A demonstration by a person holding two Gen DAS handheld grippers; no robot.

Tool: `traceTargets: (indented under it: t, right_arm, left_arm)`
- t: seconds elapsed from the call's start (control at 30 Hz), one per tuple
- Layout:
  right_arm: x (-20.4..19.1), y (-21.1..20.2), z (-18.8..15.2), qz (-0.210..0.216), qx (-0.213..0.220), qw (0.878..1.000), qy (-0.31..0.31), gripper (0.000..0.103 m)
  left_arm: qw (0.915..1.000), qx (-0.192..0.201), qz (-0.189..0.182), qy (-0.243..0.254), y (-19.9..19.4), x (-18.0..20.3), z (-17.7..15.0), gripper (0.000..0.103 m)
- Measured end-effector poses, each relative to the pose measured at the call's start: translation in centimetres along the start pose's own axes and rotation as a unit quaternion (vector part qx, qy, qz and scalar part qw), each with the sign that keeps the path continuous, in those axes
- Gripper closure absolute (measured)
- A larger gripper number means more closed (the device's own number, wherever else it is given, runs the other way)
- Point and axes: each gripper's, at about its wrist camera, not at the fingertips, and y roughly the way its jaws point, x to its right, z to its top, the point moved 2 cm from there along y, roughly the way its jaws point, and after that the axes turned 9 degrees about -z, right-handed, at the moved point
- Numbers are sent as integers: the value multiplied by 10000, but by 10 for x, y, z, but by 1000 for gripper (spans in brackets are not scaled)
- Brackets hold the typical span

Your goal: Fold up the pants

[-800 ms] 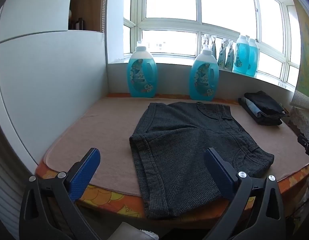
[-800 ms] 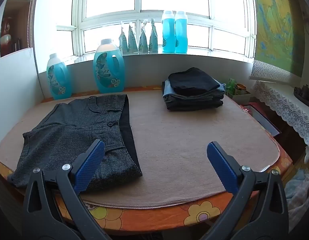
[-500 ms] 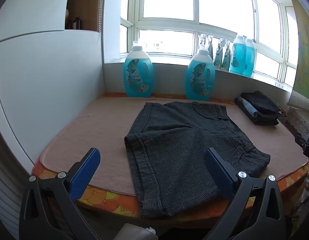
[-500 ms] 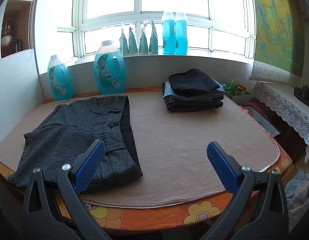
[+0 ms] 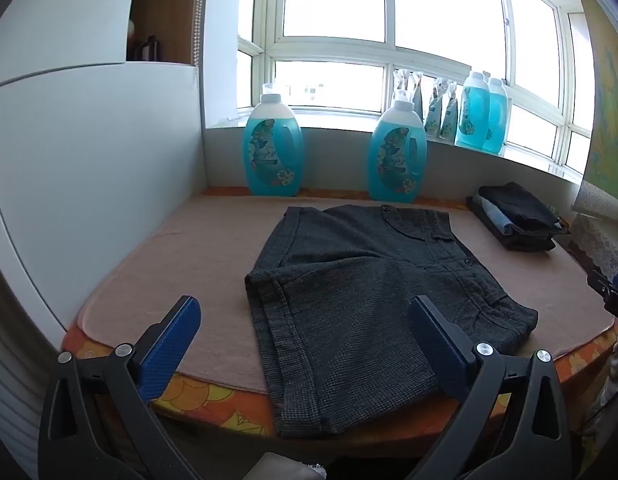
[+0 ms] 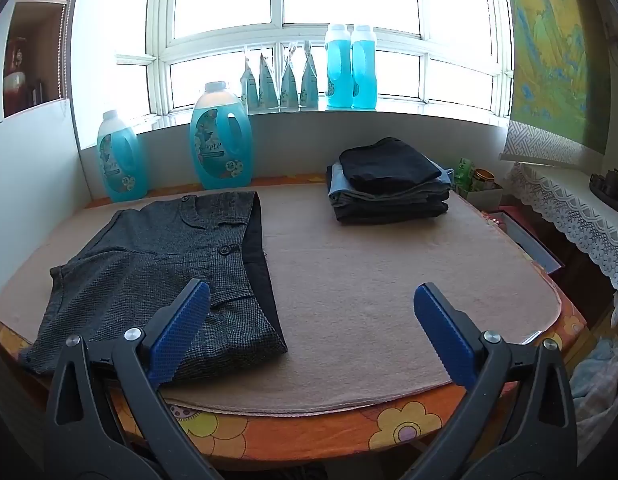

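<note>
Dark grey checked shorts (image 5: 361, 296) lie flat on the beige mat (image 5: 197, 264), folded in half lengthwise, one leg end hanging over the table's front edge. They also show in the right wrist view (image 6: 157, 276) at the left. My left gripper (image 5: 305, 332) is open and empty, held off the front edge before the shorts' hem. My right gripper (image 6: 309, 320) is open and empty, held off the front edge, its left finger (image 6: 181, 328) in front of the shorts' waist corner.
A stack of folded clothes (image 6: 389, 180) sits at the back right of the mat. Two blue detergent jugs (image 5: 273, 152) (image 5: 397, 156) stand along the back wall. A white panel (image 5: 89, 168) bounds the left side. The table edge has an orange flowered cloth (image 6: 389, 432).
The left gripper has drawn back and tilted up slightly, so the shorts sit a little lower in its view. The right gripper has barely moved. The shorts have not moved.
</note>
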Motion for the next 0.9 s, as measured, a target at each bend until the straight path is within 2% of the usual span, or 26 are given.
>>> traceTargets:
  t: [0.9]
  right_arm:
    - [-12,0,-2,132,-54,9999,8,0]
  left_arm:
    - [10000,-48,-42,46,5,6,3,0]
